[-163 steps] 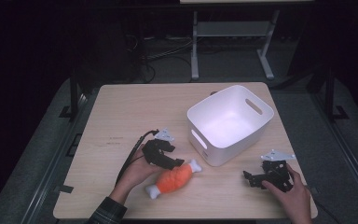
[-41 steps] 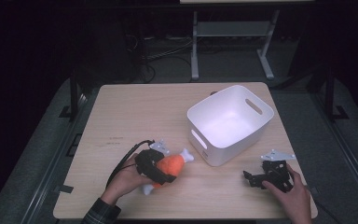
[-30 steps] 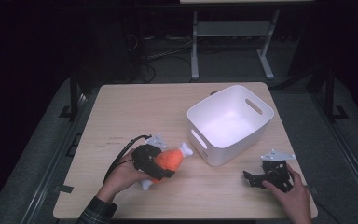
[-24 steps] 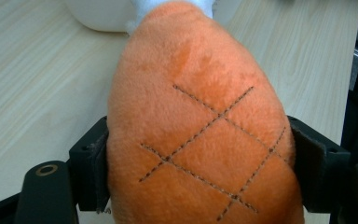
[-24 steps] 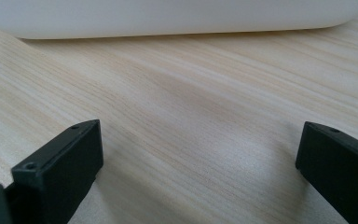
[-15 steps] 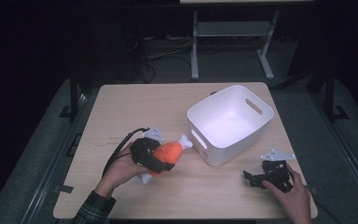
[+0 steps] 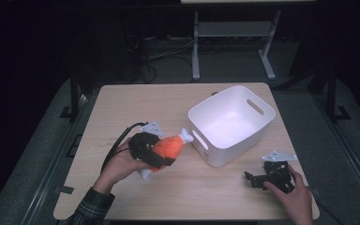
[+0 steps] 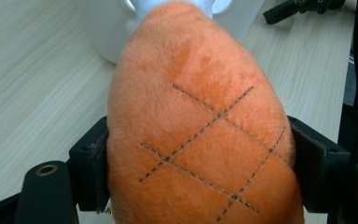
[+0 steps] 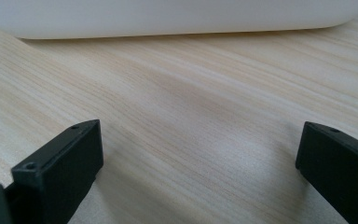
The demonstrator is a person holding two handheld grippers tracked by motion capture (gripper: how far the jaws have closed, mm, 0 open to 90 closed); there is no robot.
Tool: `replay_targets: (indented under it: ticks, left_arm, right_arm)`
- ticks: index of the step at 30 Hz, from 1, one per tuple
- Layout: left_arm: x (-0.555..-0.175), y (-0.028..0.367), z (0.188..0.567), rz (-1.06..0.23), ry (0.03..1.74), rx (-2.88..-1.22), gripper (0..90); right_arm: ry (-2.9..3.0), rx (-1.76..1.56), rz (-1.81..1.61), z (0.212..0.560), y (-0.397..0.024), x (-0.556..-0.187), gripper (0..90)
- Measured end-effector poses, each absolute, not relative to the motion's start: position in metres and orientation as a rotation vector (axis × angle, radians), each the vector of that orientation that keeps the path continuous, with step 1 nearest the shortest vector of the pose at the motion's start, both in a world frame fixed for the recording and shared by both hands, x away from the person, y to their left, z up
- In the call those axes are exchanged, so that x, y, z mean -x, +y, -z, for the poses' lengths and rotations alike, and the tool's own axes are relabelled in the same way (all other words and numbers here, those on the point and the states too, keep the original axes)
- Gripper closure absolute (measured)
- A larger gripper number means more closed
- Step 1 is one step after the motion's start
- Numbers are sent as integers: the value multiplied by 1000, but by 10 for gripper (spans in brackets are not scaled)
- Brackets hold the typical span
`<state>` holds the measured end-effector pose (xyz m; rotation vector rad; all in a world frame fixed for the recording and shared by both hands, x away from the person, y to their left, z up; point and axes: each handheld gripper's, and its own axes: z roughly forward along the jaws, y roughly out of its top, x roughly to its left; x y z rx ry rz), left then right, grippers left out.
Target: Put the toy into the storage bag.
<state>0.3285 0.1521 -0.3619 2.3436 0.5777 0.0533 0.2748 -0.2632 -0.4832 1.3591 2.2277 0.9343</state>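
Observation:
An orange plush drumstick (image 7: 168,146) with white bone ends is held above the table, left of the white bin (image 7: 232,124). My left gripper (image 7: 161,157) is shut on it; in the left gripper view both black pads press into the sides of the plush drumstick (image 8: 200,130), whose white tip points toward the bin (image 8: 107,32). My right gripper (image 7: 254,180) rests on the table at the front right, just in front of the bin, jaws open. In the right gripper view my right gripper (image 9: 200,161) has only bare wood between its jaws, and the bin's wall (image 9: 177,16) runs across the top.
The wooden table (image 7: 136,108) is bare at its back left. Beyond its far edge stands a metal frame (image 7: 229,35) on a dark floor. The left gripper's cable (image 7: 117,145) loops beside the hand.
The left gripper closed on the plush drumstick, lifted it off the table and carried it up and right toward the bin. The right gripper has stayed in place.

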Motion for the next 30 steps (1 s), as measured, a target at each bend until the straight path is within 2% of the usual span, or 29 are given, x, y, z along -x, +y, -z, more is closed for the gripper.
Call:
replay_targets:
  ticks: [30]
  left_arm:
    - [-353, 143, 325, -65, 552, -2289, 213]
  right_arm:
    - [2227, -1356, -934, 483, -263, -275, 2]
